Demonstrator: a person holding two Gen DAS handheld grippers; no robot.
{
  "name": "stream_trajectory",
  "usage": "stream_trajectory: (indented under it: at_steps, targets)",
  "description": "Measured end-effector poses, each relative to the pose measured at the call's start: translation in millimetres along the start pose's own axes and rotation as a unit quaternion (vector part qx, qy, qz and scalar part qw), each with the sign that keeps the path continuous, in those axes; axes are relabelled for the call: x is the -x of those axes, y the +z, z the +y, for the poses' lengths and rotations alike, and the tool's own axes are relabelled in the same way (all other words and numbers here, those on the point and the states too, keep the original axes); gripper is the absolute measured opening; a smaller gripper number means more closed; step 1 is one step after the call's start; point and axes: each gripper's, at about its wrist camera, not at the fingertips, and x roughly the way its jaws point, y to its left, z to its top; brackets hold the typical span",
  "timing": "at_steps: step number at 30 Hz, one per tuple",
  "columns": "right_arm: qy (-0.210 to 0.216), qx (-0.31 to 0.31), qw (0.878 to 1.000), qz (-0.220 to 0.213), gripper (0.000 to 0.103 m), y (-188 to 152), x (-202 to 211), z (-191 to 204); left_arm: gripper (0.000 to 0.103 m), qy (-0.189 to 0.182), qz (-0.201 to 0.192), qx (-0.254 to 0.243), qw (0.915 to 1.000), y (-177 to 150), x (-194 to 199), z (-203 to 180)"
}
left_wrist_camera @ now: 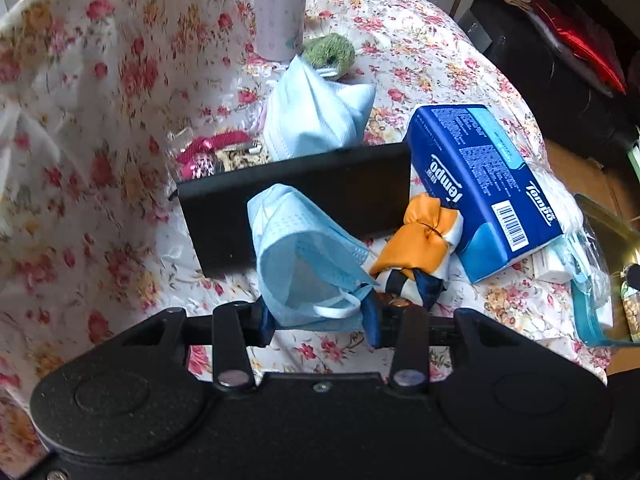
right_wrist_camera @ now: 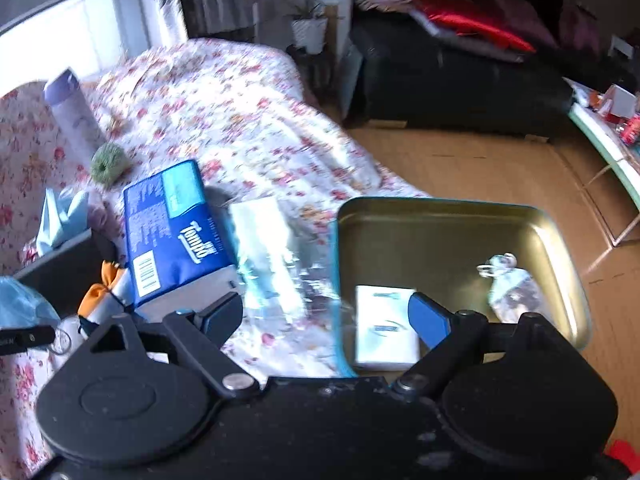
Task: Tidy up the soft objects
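Everywhere, a rose-print cloth (left_wrist_camera: 100,128); beyond it, wooden floor (right_wrist_camera: 480,172).

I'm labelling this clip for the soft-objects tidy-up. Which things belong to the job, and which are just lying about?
Job:
- blue face mask, clamped in the left gripper
- second face mask
- orange bow
- green plush toy
- gold tin
- right gripper, open

Lying about:
- Tempo tissue pack
- black box
- lilac bottle

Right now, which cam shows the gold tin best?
Right wrist: the gold tin shows nearly whole, open, a white packet inside. Left wrist catches only a dark sliver of it at the right edge.
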Motion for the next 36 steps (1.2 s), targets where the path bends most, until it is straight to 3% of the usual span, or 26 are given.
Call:
stream_trajectory:
  at_steps: [8,9,10,12,15,16,20,26,30,31,33,35,36]
  targets:
    - [-0.019,0.104,0.994,0.026,0.086,11,-36,51,0.042,0.011,0.010,-0.005,0.9999,0,-2,-1]
    - [-0.027,0.109,0.993,0.034,0.076,12,-42,54,0.042,0.011,0.010,-0.004,0.9999,0,-2,-1]
    - [-0.032,0.111,0.992,0.043,0.056,12,-47,54,0.042,0.011,0.011,-0.003,0.9999,-1,-2,0]
    - [-0.030,0.103,0.991,0.076,0.025,11,-57,51,0.042,0.012,0.011,-0.001,0.9999,0,-3,1]
    - [-0.011,0.073,0.990,0.119,0.007,6,-61,39,0.042,0.016,0.011,0.000,0.9998,-1,-3,2]
    - [-0.003,0.068,0.990,0.125,0.005,4,-59,36,0.042,0.017,0.012,0.001,0.9998,-1,-3,2]
    - [0.029,0.044,0.986,0.157,0.005,-12,-40,30,0.042,0.018,0.014,-0.001,0.9997,-1,-4,2]
    - [0.109,0.052,0.967,0.223,0.006,-57,-8,45,0.042,0.022,0.019,-0.012,0.9995,-2,-4,-2]
    - [0.165,0.062,0.954,0.244,0.015,-65,14,57,0.042,0.029,0.026,-0.026,0.9989,-4,-6,-6]
    - [0.167,0.060,0.954,0.241,0.019,-66,19,58,0.043,0.028,0.028,-0.029,0.9988,-4,-6,-7]
    - [0.160,0.059,0.962,0.213,0.049,-61,30,55,0.045,0.025,0.030,-0.033,0.9987,-4,-5,-8]
    - [0.134,0.052,0.974,0.175,0.070,-54,36,50,0.050,0.020,0.029,-0.036,0.9987,-4,-1,-9]
    - [0.122,0.044,0.978,0.161,0.073,-51,36,47,0.056,0.016,0.028,-0.037,0.9988,-3,2,-9]
